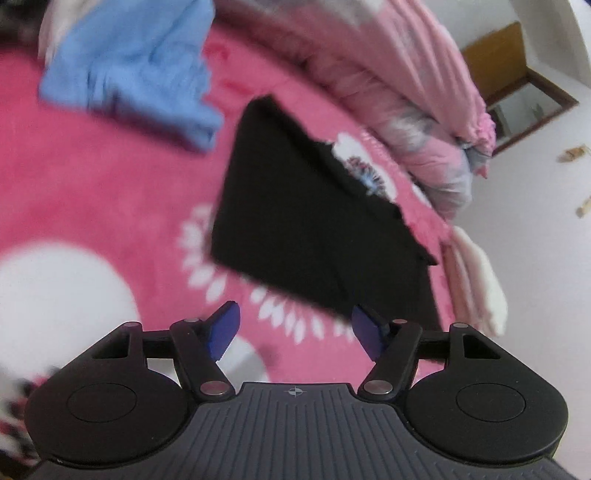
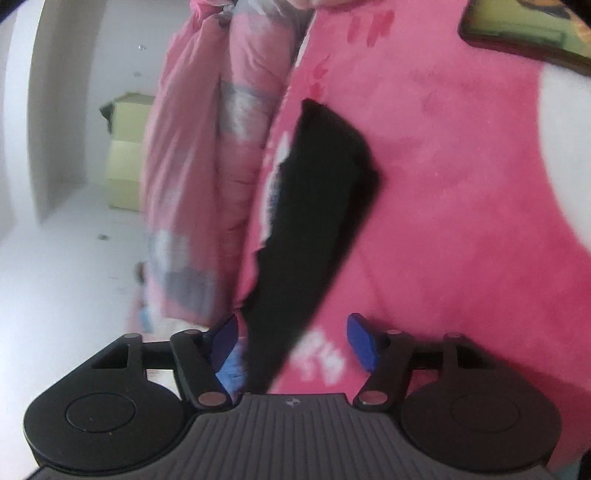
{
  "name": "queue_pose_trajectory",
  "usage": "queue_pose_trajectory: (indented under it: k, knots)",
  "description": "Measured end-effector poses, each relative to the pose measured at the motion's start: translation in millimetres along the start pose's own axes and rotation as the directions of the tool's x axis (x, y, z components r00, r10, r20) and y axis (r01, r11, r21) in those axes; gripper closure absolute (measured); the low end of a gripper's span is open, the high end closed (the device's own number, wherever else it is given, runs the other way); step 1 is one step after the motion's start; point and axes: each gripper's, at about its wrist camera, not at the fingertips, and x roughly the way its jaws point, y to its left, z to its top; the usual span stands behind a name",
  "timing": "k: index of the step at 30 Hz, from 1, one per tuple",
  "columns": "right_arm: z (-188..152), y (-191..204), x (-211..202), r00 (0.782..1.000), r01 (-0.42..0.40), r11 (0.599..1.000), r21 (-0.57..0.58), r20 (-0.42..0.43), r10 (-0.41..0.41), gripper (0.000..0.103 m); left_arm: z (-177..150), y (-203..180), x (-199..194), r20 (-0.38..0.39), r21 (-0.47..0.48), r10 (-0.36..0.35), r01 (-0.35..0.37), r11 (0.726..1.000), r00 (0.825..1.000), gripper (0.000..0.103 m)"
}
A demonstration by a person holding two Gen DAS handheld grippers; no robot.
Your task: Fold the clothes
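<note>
Both the left claw (image 1: 293, 332) and right claw (image 2: 291, 341) hang open and empty over the folded black garment (image 1: 295, 221) mid-frame, probably because that fold's done, blue garment (image 1: 129, 70) upper left likely next.

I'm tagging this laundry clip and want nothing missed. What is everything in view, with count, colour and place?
black garment: one, black, folded flat on the blanket, ahead of both grippers
blue garment: one, light blue, crumpled, on the blanket beyond the black one in the left wrist view
blanket: one, bright pink with white flower shapes, covers the bed
quilt: one, pale pink with grey patches, bunched along the bed's edge
framed opening: one, brown frame, on the white wall
boxes: a stack, pale yellow, on the white floor; count unclear
picture edge: one, dark frame, top corner of the right wrist view
left gripper: one, black with blue pads, open, holding nothing
right gripper: one, black with blue pads, open, over the black garment's near end
</note>
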Motion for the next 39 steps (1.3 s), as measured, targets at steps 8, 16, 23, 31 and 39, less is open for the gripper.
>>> queue_pose_trajectory:
  k: [8, 16, 23, 31, 39]
  knots:
    - [17, -1, 16, 0.988, 0.096, 0.995, -0.014, 0.126, -0.094, 0.055, 3, 23, 28, 0.168, -0.148, -0.08, 0.105, 0.983, 0.983, 0.051]
    - [37, -18, 26, 0.969, 0.104, 0.991, 0.08, 0.215, -0.119, 0.071, 8, 35, 32, 0.224, -0.218, -0.08, 0.13, 0.967, 0.971, 0.081]
    - [44, -29, 29, 0.956, 0.064, 0.99, 0.124, 0.277, -0.097, 0.099, 11, 34, 26, 0.282, -0.247, -0.007, 0.08, 0.966, 0.959, 0.102]
    - [27, -23, -10, 0.959, -0.004, 0.993, 0.116, 0.283, -0.029, 0.1, -1, 11, -27, 0.322, -0.167, 0.004, 0.053, 0.984, 0.947, 0.103]
    - [-33, -23, -77, 0.985, -0.018, 0.99, 0.138, 0.175, -0.006, 0.1, -43, 13, -106, 0.235, -0.119, 0.084, -0.057, 0.991, 0.968, 0.103]
